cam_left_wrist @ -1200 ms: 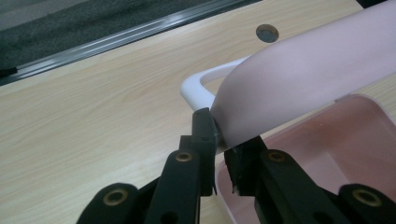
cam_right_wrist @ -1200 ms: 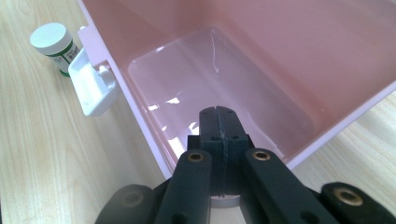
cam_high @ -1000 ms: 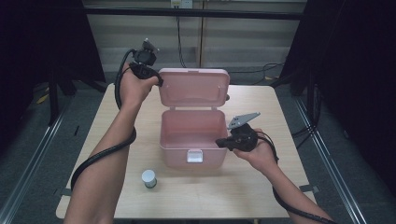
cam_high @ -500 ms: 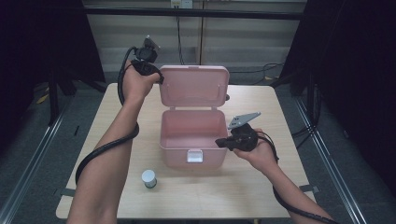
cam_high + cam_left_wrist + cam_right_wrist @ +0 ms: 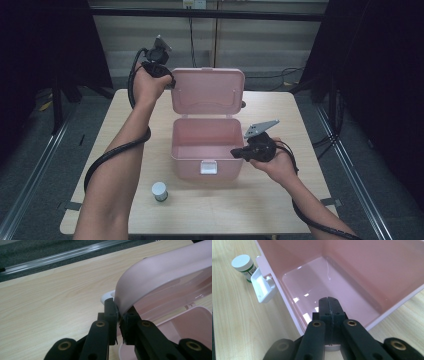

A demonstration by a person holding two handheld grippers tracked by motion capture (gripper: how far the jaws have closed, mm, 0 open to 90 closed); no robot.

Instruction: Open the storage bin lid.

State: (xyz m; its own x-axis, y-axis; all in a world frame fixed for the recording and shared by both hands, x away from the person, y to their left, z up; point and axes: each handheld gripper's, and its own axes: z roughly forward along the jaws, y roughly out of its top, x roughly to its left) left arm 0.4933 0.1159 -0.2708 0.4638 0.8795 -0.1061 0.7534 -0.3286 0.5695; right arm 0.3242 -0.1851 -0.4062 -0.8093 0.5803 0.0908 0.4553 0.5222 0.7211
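Pink lid (image 5: 207,91) raised further | left claw (image 5: 119,315) clamps its edge

Glossy pink plastic box (image 5: 204,150) on matt wood-grain table (image 5: 300,210).

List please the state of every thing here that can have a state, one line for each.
Pink box: open, nothing inside.
Lid: raised upright, its edge pinched by the left gripper.
White latch: undone, hanging at the front.
Small jar: upright, capped, on the table.
Right gripper: jaws shut, over the box's rim.
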